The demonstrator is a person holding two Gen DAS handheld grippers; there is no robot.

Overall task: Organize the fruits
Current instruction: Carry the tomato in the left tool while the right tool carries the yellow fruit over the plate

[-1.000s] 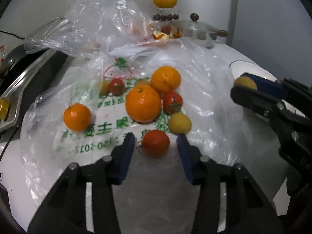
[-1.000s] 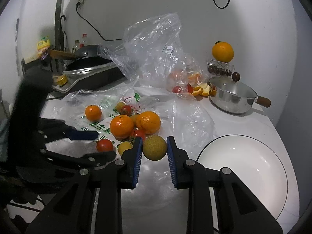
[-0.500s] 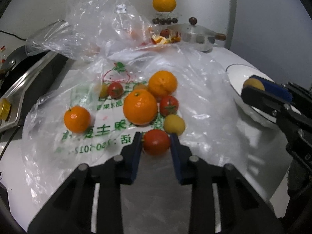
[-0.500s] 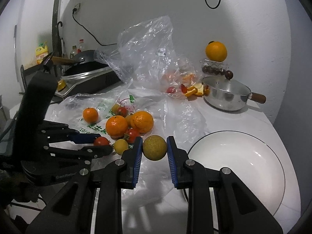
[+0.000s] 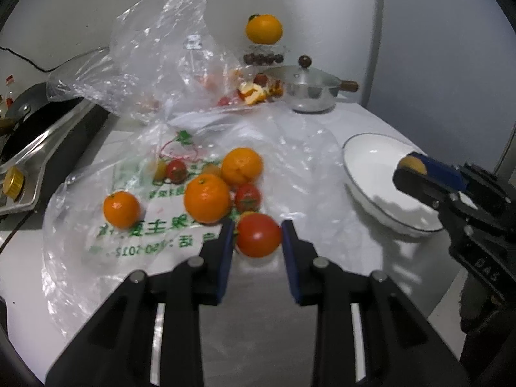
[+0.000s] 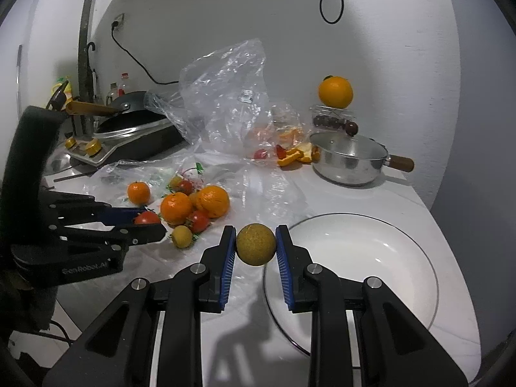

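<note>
My left gripper [image 5: 257, 236] is shut on a red tomato [image 5: 258, 235] and holds it just above the plastic sheet; it also shows in the right wrist view [image 6: 146, 219]. My right gripper [image 6: 255, 245] is shut on a yellow-green round fruit [image 6: 256, 244] at the left rim of the white plate [image 6: 371, 251]; it also shows in the left wrist view [image 5: 416, 169] over the plate [image 5: 364, 167]. Oranges [image 5: 206, 198], small tomatoes [image 5: 247, 197] and a small yellow fruit [image 6: 182, 237] lie on the printed plastic sheet [image 5: 135, 238].
A steel lidded pot [image 6: 350, 158] stands at the back right, with an orange on a jar [image 6: 335, 92] behind it. A crumpled clear bag [image 6: 225, 96] with peels stands at the back. A stove with a wok [image 6: 135, 129] is at the left.
My left gripper closed on the red tomato and lifted it slightly. My right gripper carried the yellow-green fruit rightward to the plate's rim.
</note>
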